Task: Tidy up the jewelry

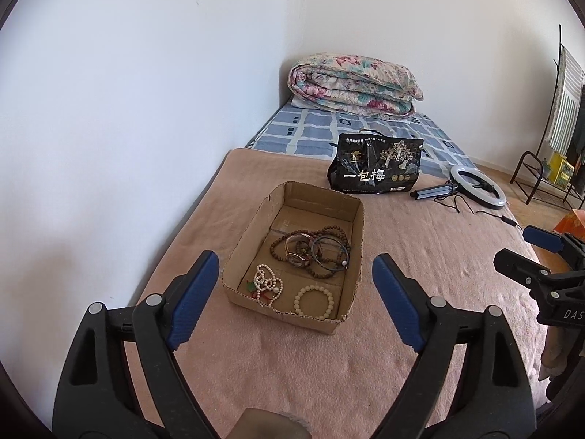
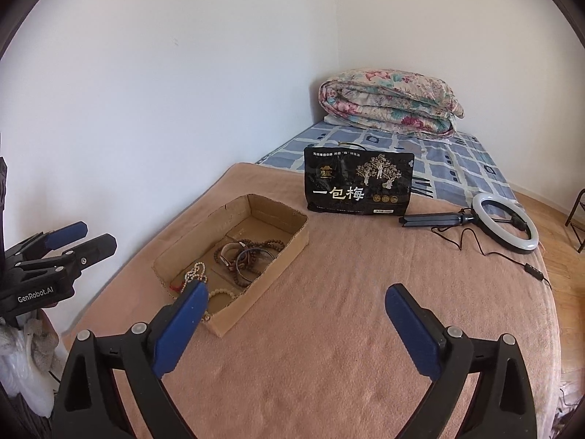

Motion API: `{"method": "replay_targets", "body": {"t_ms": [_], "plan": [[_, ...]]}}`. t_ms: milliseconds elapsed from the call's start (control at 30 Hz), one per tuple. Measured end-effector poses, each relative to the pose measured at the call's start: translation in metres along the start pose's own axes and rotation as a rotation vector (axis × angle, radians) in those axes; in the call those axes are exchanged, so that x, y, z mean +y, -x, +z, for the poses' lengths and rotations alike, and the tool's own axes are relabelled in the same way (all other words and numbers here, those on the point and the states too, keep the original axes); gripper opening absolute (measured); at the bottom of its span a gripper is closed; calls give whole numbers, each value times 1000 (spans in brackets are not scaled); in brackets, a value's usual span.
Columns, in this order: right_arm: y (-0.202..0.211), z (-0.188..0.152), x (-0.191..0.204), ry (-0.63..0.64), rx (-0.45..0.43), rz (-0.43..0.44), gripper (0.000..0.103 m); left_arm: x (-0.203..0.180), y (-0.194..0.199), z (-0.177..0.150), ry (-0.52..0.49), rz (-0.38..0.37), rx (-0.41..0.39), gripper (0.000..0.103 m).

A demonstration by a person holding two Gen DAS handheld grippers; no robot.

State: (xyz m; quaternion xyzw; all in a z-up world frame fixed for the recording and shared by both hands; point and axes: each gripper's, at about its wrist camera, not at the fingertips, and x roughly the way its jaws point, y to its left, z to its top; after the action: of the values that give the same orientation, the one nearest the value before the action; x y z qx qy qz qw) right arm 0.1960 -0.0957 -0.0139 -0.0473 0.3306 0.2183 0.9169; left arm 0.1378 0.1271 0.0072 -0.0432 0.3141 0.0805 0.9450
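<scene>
An open cardboard box [image 1: 239, 241] sits on the pink blanket and holds jewelry: a white bead bracelet [image 1: 314, 300], a pearl necklace [image 1: 267, 285], a watch [image 1: 297, 258] and dark bead bracelets and bangles [image 1: 329, 245]. My left gripper [image 1: 296, 274] is open and empty, just in front of the box. The box also shows in the right wrist view [image 2: 292, 245]. My right gripper [image 2: 296, 301] is open and empty, to the right of the box, and shows at the right edge of the left wrist view [image 1: 526, 252]. The left gripper shows in the right wrist view [image 2: 80, 237].
A black snack bag [image 1: 376, 166] stands behind the box. A ring light [image 1: 479, 186] with its cable lies at the right. A folded floral quilt [image 1: 354, 84] lies on the blue checked sheet. The wall [image 1: 128, 109] is on the left. A rack [image 1: 548, 175] stands on the floor.
</scene>
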Motion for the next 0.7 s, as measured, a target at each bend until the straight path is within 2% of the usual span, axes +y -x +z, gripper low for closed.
{"method": "replay_targets", "body": {"t_ms": [67,133,200,367,700], "plan": [[8,-7,-5,-4,0,-10,102,-11,10,-4,-32,3,-21,90],[14,-13,-11,-10,0,-17,103,-19,19,-8,-42,1,-35,99],[18,-18,-16,-20,0,-25,103,-25,25,-11,-32,-12,-47,102],[20,-28,-24,-27,9,-40,103,-44,34,-20,-69,8,-60,103],[12,-40,-31,-16,16,-61,103,-56,26,-30,-69,-20,-23,103]]}}
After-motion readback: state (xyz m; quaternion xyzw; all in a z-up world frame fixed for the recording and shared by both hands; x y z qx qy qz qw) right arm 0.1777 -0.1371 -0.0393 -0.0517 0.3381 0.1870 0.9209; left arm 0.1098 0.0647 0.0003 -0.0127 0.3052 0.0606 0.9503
